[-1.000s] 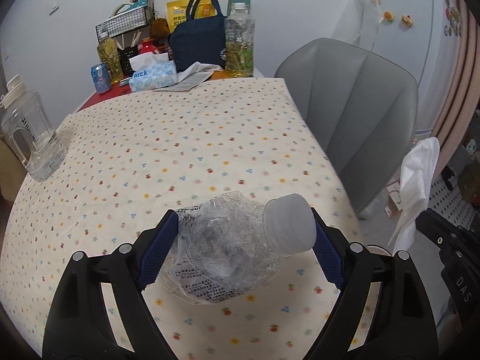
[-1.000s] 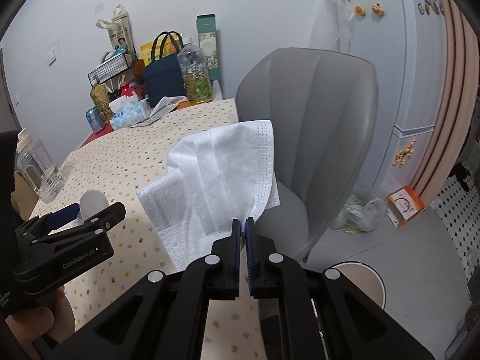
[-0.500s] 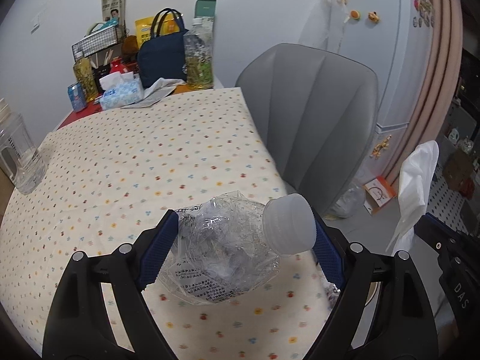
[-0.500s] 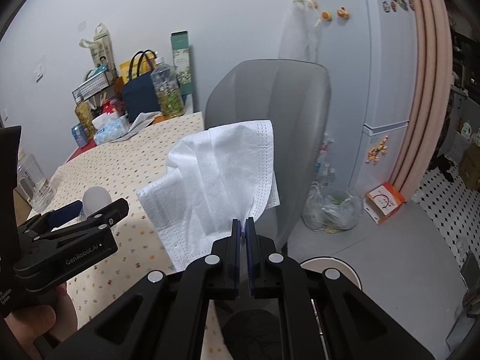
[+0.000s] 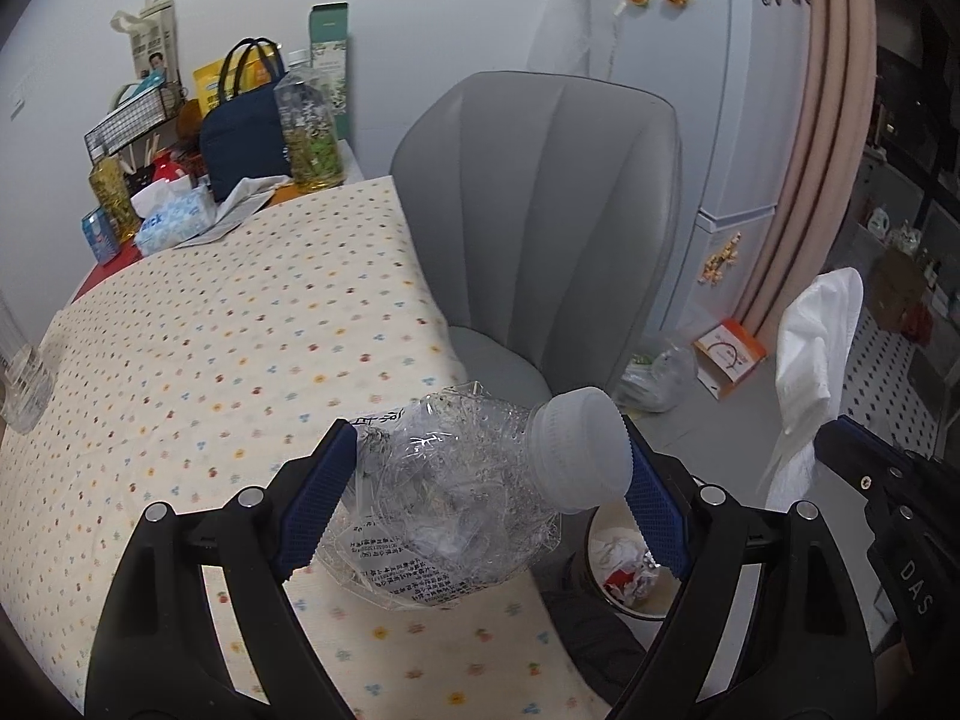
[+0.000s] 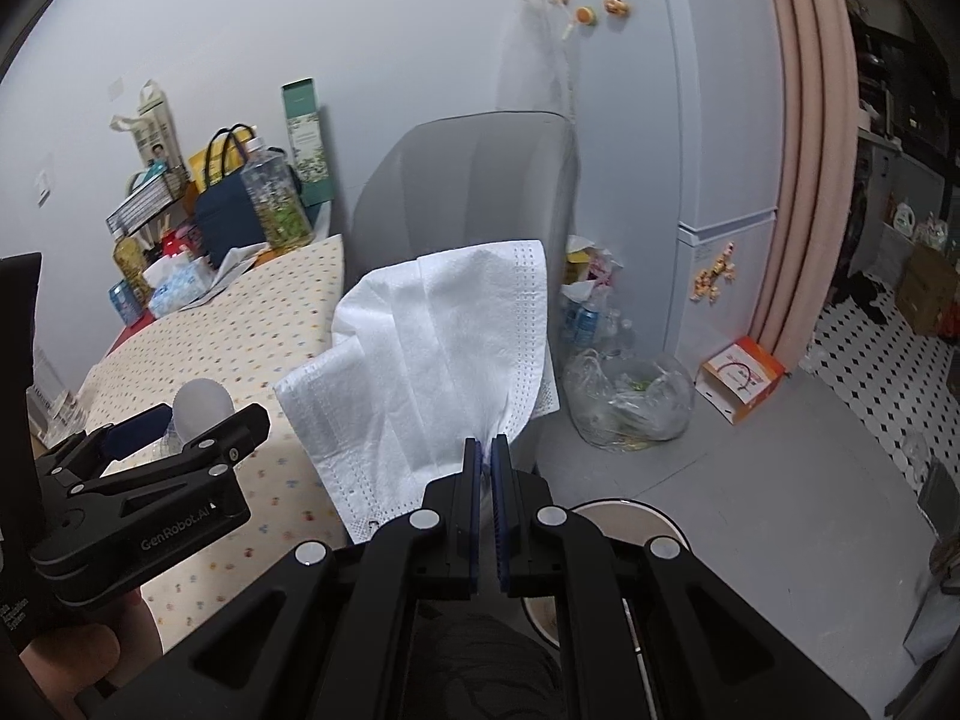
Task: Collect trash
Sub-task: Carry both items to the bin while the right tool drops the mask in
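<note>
Two handheld grippers carry trash away from a dotted tablecloth (image 5: 210,360) toward a small bin (image 5: 624,564) on the floor.

The left gripper (image 5: 480,480) clamps a crushed clear plastic bottle (image 5: 456,492) crosswise, its jaws spread wide because the bottle spans them; the white cap (image 5: 585,450) presses the pad at three o'clock. The bin, already holding crumpled scraps, sits at five o'clock below the bottle, just past the table edge.

The right gripper (image 6: 486,456) has its jaws pinched tight on a white tissue (image 6: 432,360), which fans up toward twelve o'clock. A grey chair (image 6: 468,192) stands behind it. Both items look ready for dropping.
</note>
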The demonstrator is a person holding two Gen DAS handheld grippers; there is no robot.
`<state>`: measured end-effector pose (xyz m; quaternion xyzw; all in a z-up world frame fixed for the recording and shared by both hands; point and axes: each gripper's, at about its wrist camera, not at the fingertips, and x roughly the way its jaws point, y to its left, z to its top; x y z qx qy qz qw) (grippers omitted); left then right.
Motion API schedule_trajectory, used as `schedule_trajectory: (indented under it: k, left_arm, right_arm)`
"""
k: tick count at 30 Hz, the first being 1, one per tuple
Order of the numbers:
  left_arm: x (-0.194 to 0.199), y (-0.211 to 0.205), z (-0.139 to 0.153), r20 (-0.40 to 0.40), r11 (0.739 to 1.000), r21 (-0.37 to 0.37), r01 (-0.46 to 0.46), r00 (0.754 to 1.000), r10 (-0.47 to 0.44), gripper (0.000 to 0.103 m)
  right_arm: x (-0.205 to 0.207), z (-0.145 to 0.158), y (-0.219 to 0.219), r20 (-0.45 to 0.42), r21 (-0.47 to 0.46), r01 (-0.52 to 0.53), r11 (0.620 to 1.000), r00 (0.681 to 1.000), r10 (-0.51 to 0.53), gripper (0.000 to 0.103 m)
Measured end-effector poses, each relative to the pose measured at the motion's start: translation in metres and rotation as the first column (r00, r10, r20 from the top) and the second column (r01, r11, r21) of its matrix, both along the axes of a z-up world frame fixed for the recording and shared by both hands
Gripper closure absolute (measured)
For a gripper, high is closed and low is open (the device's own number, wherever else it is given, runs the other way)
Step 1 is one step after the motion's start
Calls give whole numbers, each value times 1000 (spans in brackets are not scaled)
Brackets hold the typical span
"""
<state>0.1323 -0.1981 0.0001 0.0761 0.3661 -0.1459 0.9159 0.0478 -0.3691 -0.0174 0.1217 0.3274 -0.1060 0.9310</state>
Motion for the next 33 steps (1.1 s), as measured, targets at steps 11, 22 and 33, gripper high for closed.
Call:
schedule_trajectory:
  k: [11, 22, 33]
  left_arm:
    - [3, -67, -13, -28, 992, 20, 126, 992, -126, 19]
    - [8, -120, -35, -68, 979, 62, 194, 979, -190, 19]
    - [19, -130, -47, -90, 980, 90, 179, 981, -171, 19]
  right_arm:
    - [-8, -12, -49, -23, 12, 90, 996, 996, -90, 98]
    - [-7, -38, -101, -69, 46, 169, 985, 984, -165, 98]
    - [14, -61, -121, -99, 67, 216, 974, 973, -209, 43]
